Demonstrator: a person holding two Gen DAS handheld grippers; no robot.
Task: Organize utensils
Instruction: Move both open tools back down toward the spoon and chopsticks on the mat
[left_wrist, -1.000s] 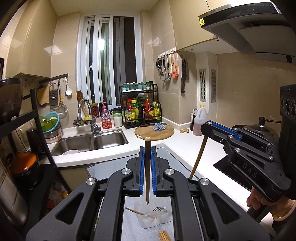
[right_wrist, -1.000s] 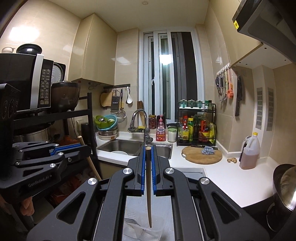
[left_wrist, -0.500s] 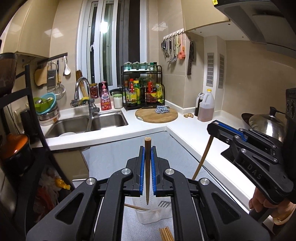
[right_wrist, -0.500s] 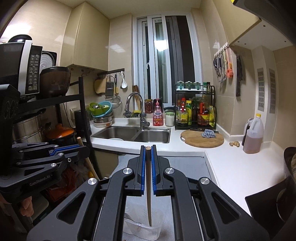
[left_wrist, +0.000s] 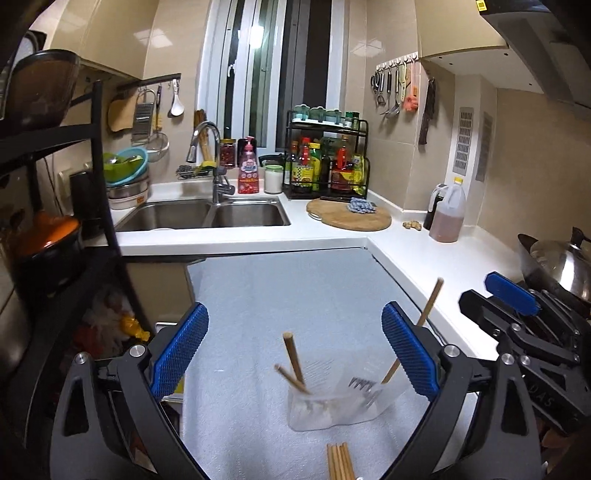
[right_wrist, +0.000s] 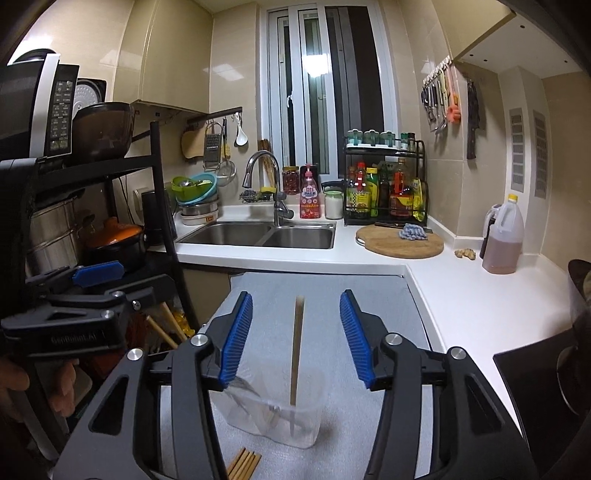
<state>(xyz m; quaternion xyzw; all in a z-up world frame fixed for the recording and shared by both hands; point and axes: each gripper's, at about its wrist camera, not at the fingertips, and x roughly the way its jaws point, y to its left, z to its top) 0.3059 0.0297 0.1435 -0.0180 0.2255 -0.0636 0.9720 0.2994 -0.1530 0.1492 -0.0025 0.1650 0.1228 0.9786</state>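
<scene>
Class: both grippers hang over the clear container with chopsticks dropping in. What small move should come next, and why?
Probably lift both clear, then reach for the loose chopsticks on the mat. The left gripper and right gripper are opening, pads off the sticks; one chopstick stands in the clear container.

Both grippers (left_wrist: 293, 347) (right_wrist: 296, 336) released chopsticks (right_wrist: 297, 347) into container (left_wrist: 343, 410).

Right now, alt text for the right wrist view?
The right claw, jaws opening, frames an upright wooden chopstick untouched by either pad, its tip dropping into a clear plastic container on the grey mat. More chopsticks lie in front; the left claw shows at left.
</scene>
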